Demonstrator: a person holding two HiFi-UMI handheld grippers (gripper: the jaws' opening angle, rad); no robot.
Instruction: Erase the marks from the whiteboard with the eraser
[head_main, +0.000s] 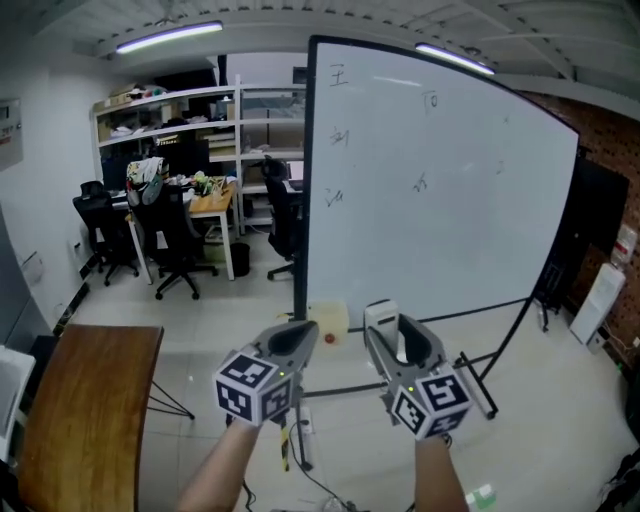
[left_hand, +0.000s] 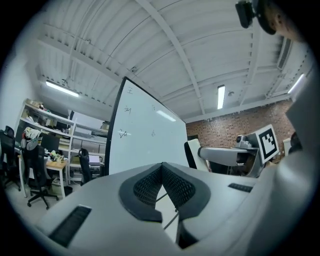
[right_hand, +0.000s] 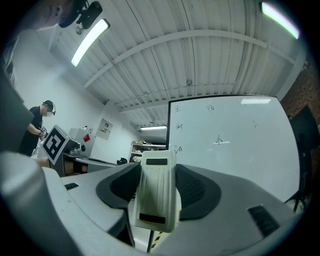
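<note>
A: What sits at the lower left of the head view?

B: A brown wooden tabletop (head_main: 92, 400). Above it, in the upper left, black wheeled office chairs (head_main: 176, 236) stand by a light wooden desk (head_main: 213, 203).

A: And the left gripper?

B: The grey left gripper (head_main: 300, 333) is at the lower centre. Its own view shows the dark ribbed pads (left_hand: 147, 186) pressed tip to tip with nothing between them.

A: Where is the eraser?

B: Just right of it. The white ribbed plastic block eraser (right_hand: 156, 192) stands upright, clamped between the jaws of the grey right gripper (head_main: 392, 338). It is level with the bottom edge of the board and apart from its surface.

A: The board itself?

B: A large white whiteboard with a black frame (head_main: 450, 210) fills the centre and right. Small dark pen marks (head_main: 340, 138) run down its left side, and a few more lie near the top and middle.

A: Far right?

B: A red brick wall (head_main: 610, 135).
</note>
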